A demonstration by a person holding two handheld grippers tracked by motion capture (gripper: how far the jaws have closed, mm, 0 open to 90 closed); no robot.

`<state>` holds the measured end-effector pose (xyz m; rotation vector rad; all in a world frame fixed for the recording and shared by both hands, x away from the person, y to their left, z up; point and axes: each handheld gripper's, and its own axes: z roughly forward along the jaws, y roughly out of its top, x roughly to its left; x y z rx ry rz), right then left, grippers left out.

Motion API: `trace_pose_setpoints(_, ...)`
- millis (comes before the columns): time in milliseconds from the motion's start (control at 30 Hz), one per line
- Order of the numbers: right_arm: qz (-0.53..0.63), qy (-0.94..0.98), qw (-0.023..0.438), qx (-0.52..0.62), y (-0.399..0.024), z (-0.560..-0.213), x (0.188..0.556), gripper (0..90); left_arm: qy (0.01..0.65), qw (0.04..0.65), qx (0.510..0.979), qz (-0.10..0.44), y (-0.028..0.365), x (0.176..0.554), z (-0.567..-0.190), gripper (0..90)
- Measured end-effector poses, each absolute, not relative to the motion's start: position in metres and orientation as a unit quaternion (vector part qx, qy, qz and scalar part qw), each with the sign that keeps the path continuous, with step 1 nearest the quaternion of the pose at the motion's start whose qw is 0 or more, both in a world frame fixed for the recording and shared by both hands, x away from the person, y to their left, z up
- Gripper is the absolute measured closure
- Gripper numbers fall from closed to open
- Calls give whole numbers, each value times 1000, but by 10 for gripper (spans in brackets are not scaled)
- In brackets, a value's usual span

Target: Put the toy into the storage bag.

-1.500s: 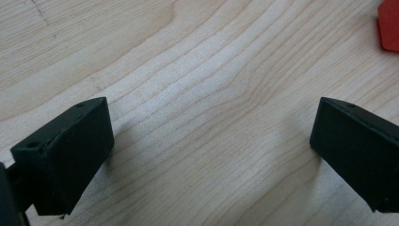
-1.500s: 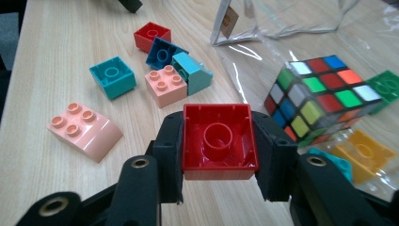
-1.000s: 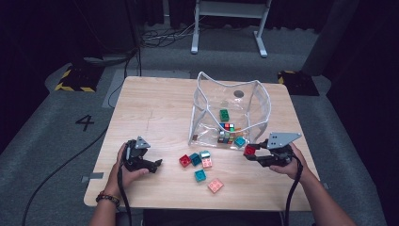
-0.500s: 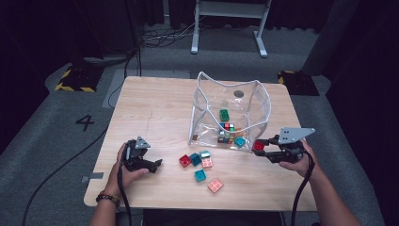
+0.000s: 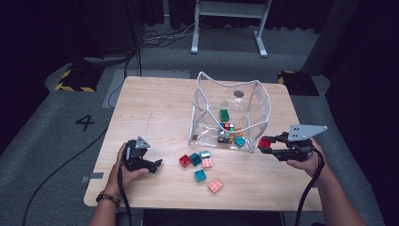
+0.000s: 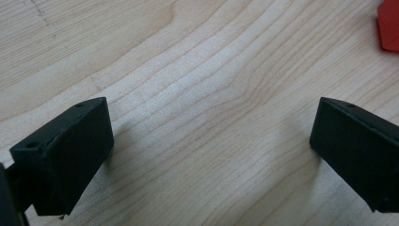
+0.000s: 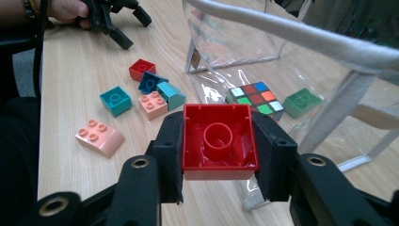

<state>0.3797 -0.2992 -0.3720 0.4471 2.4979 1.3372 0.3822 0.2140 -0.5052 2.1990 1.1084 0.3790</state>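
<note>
My right gripper [image 5: 265,143] is shut on a red brick [image 5: 264,142] and holds it above the table, just off the front right corner of the clear plastic bag [image 5: 207,101]. In the right gripper view the red brick [image 7: 219,141] sits hollow side up between the two pads, with the bag's white rim [image 7: 301,35] just beyond. My left gripper [image 5: 153,165] rests at the table's front left, open. Its jaws stand wide over bare wood [image 6: 211,94], with a red brick's corner [image 6: 389,26] at the top right.
Several loose bricks lie in front of the bag: a red brick [image 5: 185,161], a blue brick [image 5: 195,159], a teal brick [image 5: 200,175] and a pink brick [image 5: 215,185]. Inside the bag are a green brick [image 5: 224,114], a puzzle cube [image 5: 227,136] and a teal brick [image 5: 240,141].
My right gripper has risen and shifted right with the red brick, from beside the bag's front to off its right corner. The left gripper has stayed put.
</note>
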Motion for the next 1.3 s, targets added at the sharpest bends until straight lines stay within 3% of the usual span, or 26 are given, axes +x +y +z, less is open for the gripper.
trace_pose_setpoints(767,470,853,175,146,-305,-311,381,593,422,319,836,144,214,382,-505,3)
trace_pose_setpoints(1300,472,847,188,155,-290,-283,415,593,421,319,836,144,214,382,-505,3)
